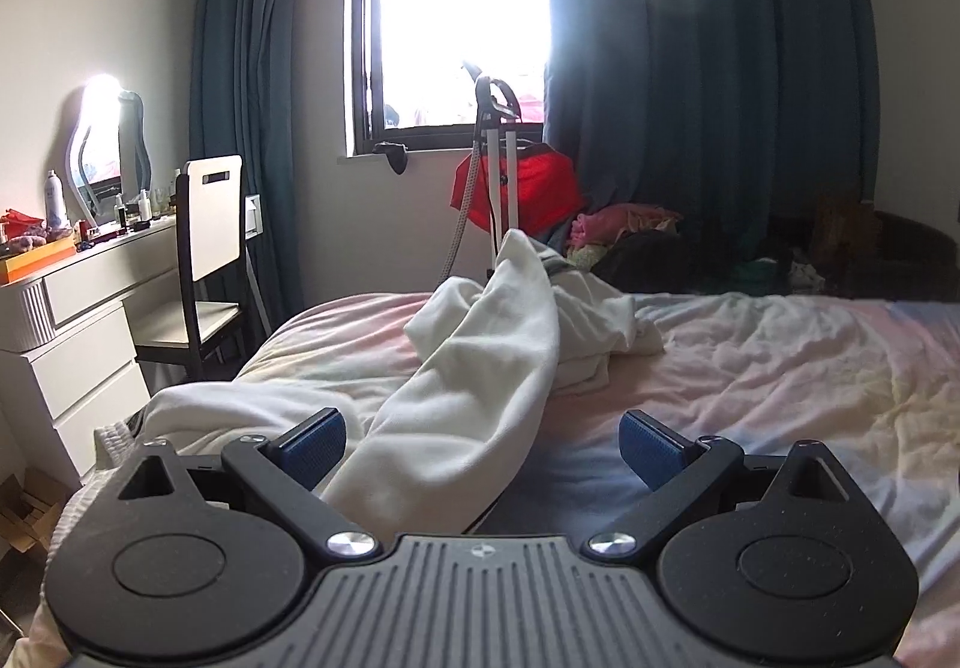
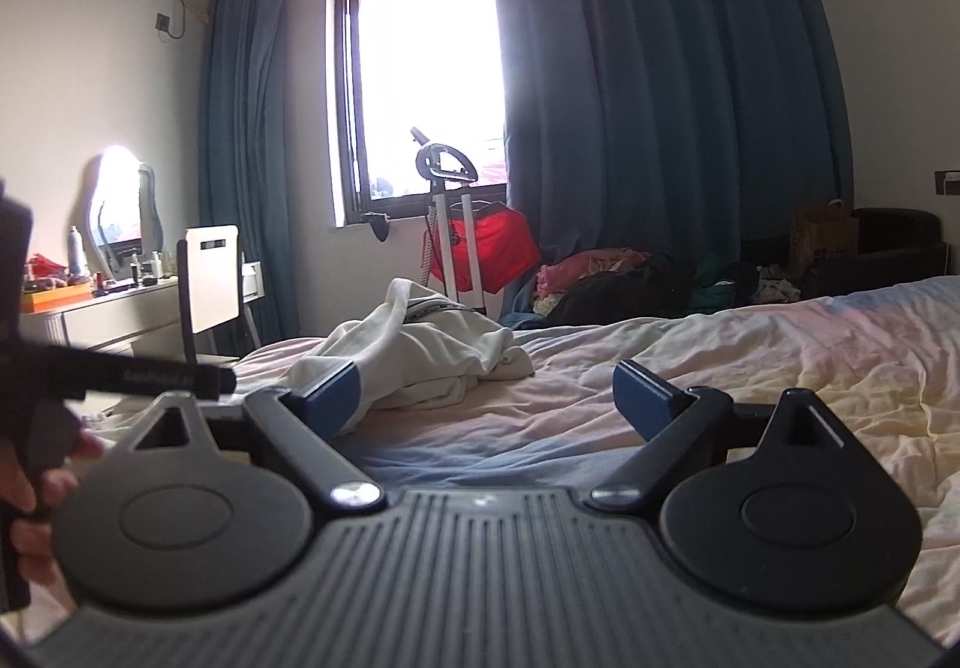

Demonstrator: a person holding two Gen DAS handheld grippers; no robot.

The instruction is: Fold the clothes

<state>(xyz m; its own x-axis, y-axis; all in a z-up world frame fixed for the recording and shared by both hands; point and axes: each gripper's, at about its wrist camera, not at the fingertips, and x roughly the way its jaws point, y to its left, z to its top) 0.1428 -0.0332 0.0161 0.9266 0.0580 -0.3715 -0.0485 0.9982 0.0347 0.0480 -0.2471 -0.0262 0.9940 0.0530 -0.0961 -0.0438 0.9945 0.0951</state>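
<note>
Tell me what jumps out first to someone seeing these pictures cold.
The glaring window between blue curtains pulls the eye first. Next comes the crumpled white garment on the bed, one part draped between the fingers of the open left gripper. The right gripper is open over bare sheet, and a red cloth hangs beneath the window.

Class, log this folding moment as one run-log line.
garment: white, crumpled on bed | left gripper: open, cloth between fingers, no grip | right gripper: open, empty

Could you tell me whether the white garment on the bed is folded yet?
Not folded: the white garment lies crumpled in a heap on the bed, one part trailing between the left gripper's open jaws.
</note>
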